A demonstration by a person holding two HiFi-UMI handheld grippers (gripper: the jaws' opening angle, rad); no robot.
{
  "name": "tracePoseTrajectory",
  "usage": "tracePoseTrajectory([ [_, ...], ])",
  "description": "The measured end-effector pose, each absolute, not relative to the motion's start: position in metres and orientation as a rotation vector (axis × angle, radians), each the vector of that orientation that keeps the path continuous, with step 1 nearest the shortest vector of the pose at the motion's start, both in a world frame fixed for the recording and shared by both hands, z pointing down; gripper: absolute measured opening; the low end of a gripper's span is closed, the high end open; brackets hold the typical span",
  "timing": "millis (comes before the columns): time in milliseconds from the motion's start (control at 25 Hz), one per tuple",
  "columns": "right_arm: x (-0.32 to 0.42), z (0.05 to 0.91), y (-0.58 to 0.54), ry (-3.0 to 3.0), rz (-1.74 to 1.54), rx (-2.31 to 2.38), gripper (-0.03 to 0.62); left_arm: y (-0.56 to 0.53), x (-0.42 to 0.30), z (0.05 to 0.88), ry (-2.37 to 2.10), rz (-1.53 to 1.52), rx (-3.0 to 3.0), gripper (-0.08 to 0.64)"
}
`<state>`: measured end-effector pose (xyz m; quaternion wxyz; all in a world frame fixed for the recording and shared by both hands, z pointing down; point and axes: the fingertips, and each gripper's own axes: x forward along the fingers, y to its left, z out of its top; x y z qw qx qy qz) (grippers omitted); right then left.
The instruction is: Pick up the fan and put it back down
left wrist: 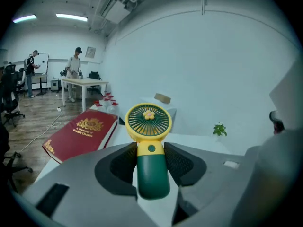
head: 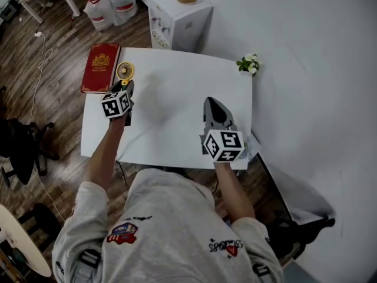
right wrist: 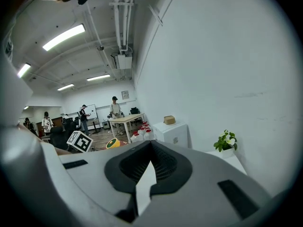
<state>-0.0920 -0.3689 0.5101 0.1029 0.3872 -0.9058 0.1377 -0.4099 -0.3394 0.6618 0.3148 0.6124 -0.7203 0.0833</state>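
Note:
A small hand fan with a yellow round head (left wrist: 148, 119) and a dark green handle (left wrist: 152, 174) stands upright between my left gripper's jaws. The left gripper (left wrist: 150, 149) is shut on that handle and holds the fan above the white table (head: 177, 93). In the head view the fan (head: 125, 71) pokes out beyond the left gripper (head: 123, 89), over the table's far left corner. My right gripper (head: 212, 106) hovers over the table's near right part. Its jaws (right wrist: 151, 144) meet at the tips with nothing between them. The right gripper view catches the fan (right wrist: 112, 143) far off to the left.
A red book (head: 101, 67) lies on the table's far left edge beside the fan. A small potted plant (head: 248, 64) sits at the far right corner. Behind the table stand a white cabinet (head: 177, 13) and water bottles (head: 109, 2). People stand at a distant desk (left wrist: 83, 85).

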Motion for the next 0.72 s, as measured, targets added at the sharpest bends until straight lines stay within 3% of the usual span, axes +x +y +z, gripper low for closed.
tracePoseTrajectory([
  [720, -0.111, 0.466, -0.331, -2.82, 0.326, 0.991, -0.008, -0.267, -0.37, 0.449, -2.074, -0.287, 1.974, 0.173],
])
